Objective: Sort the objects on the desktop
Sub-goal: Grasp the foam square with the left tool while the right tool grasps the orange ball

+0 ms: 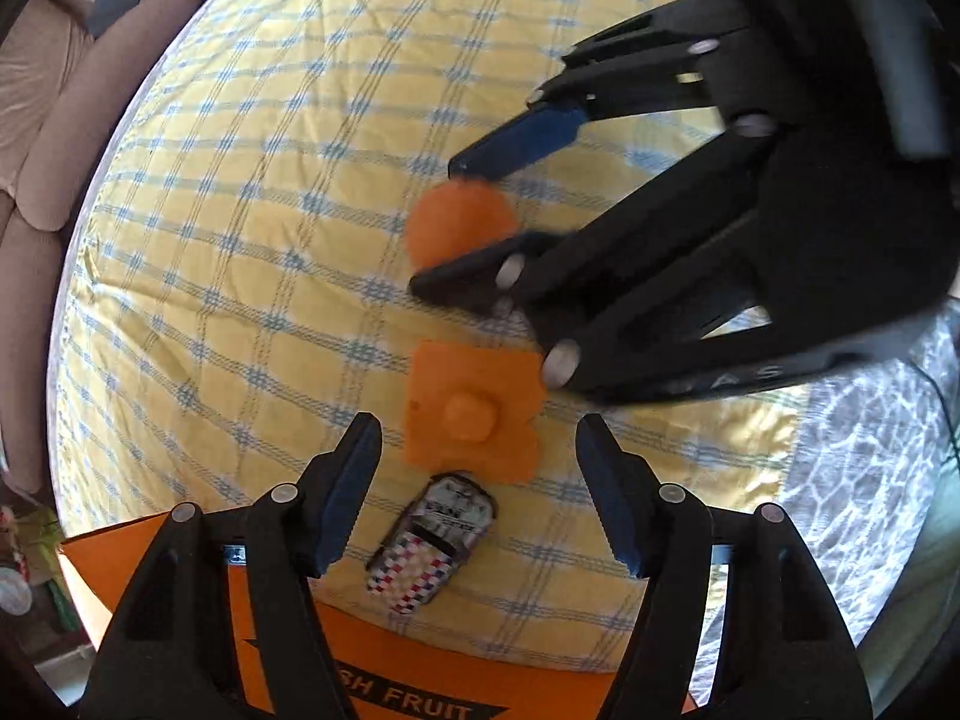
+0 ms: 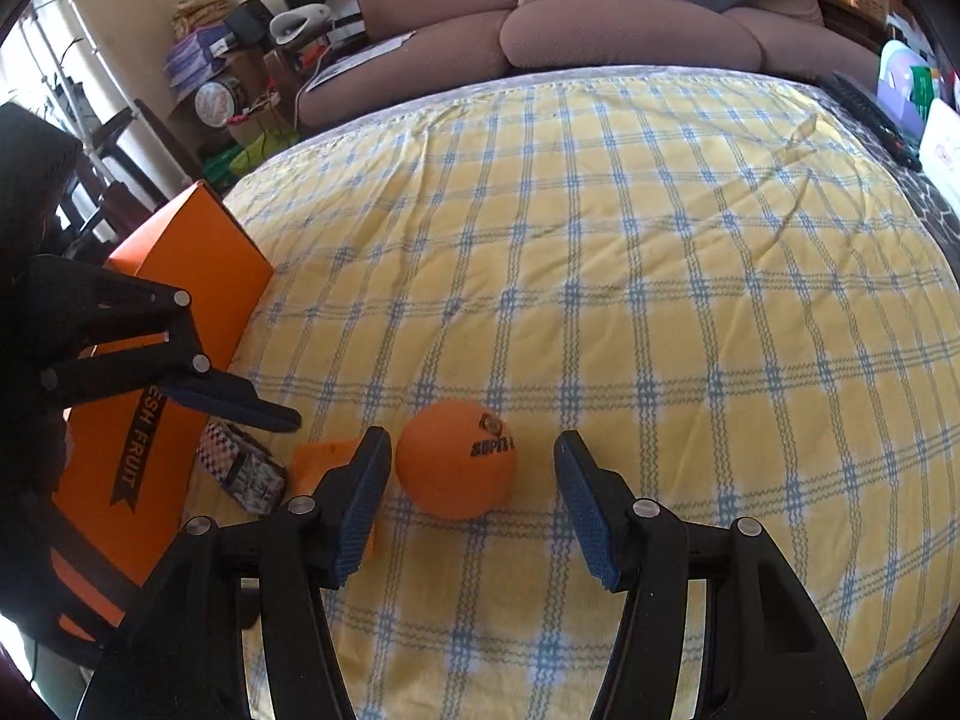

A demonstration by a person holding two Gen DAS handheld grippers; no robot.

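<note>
An orange ball (image 2: 456, 459) marked "SUPER" rests on the yellow checked cloth, between the fingers of my open right gripper (image 2: 468, 450); no pad touches it. It also shows in the left wrist view (image 1: 459, 228), with the right gripper (image 1: 432, 225) around it. An orange block with a round knob (image 1: 471, 411) and a checkered toy car (image 1: 432, 543) lie before my open, empty left gripper (image 1: 480, 438). The car (image 2: 243, 468) and the block (image 2: 318, 465) lie left of the ball, beside the orange "FRESH FRUIT" box (image 2: 174, 324).
The box (image 1: 420, 690) sits under the left gripper at the table's near edge. A brown sofa (image 2: 600, 18) stands behind the table, clutter and boxes (image 2: 240, 78) at the far left. A dark remote (image 2: 870, 114) lies at the far right edge.
</note>
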